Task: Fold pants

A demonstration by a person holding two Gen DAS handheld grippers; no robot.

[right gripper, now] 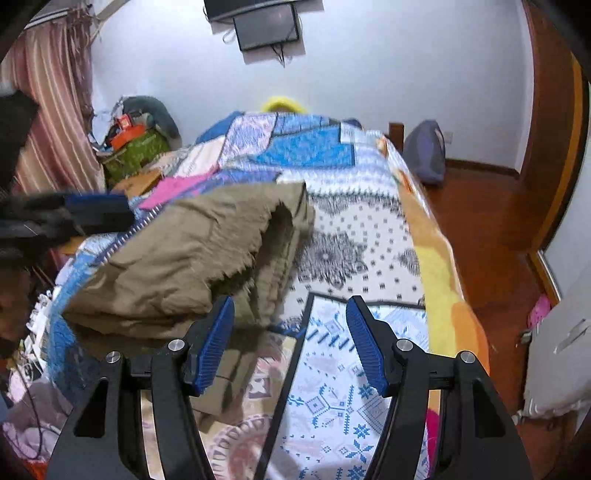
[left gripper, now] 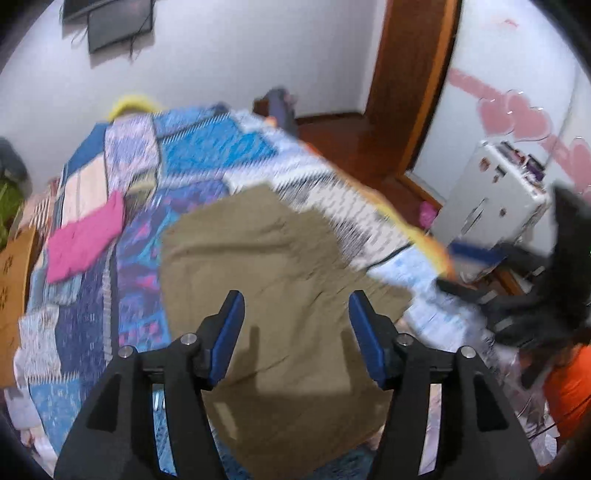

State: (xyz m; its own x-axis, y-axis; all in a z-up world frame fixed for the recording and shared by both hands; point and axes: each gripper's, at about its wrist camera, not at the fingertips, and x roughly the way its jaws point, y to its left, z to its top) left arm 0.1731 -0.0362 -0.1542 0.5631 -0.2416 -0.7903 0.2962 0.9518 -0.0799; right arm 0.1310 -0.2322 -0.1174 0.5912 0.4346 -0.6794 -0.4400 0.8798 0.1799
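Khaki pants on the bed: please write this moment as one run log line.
stage: between grasps | khaki pants: partly folded on quilt | left gripper: open, empty, above pants | right gripper: open, empty, beside pants

No legible text or labels anywhere.

place: home bedroom | signs — quilted bed (right gripper: 332, 229), striped curtain (right gripper: 55, 110), wall-mounted screen (right gripper: 267, 27), wooden floor (right gripper: 491, 229)

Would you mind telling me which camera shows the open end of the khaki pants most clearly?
The right wrist view: the pants lie bunched on the quilt, with a dark opening facing the camera. The left wrist view shows the pants as a blurred, flatter expanse beneath the open left gripper, with no opening visible.
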